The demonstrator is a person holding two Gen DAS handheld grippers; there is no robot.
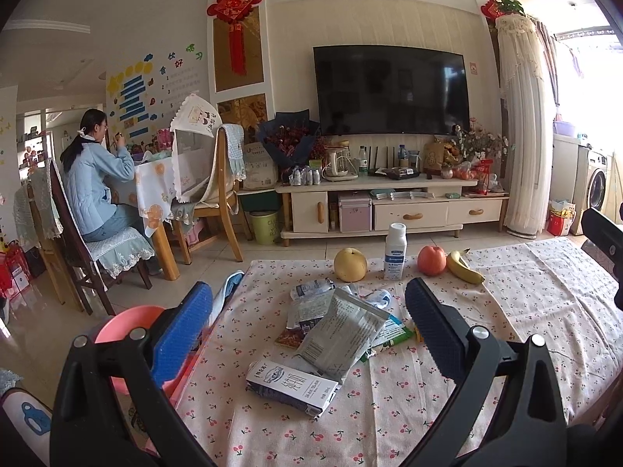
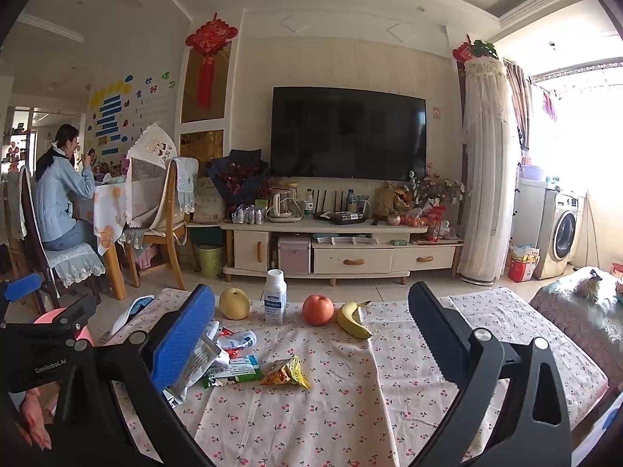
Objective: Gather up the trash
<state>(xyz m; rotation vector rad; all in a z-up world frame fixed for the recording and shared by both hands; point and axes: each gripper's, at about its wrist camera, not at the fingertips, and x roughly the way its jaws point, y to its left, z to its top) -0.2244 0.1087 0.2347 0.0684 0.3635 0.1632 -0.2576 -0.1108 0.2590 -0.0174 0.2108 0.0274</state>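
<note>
One banana (image 2: 353,320), one apple (image 2: 318,309)

A pear (image 2: 234,303), a white bottle (image 2: 275,296), an apple (image 2: 317,309) and a banana (image 2: 352,319) stand in a row on the counter's cherry-print cloth (image 2: 350,408) — behind them, a dark television (image 2: 347,133) above a low cabinet (image 2: 342,251).

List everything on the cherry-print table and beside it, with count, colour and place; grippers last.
Flattened milk carton: 1, white and dark blue, nearest edge.
Silver foil pouch: 1, grey, centre pile.
Green wrapper: 1, beside pouch.
Yellow snack packet: 1, right of pile.
Pear: 1, yellow, far edge.
White bottle: 1, upright.
Apple: 1, red-orange.
Banana: 1, yellow.
Pink bin: 1, left of table.
Left gripper: open.
Right gripper: open.
</note>
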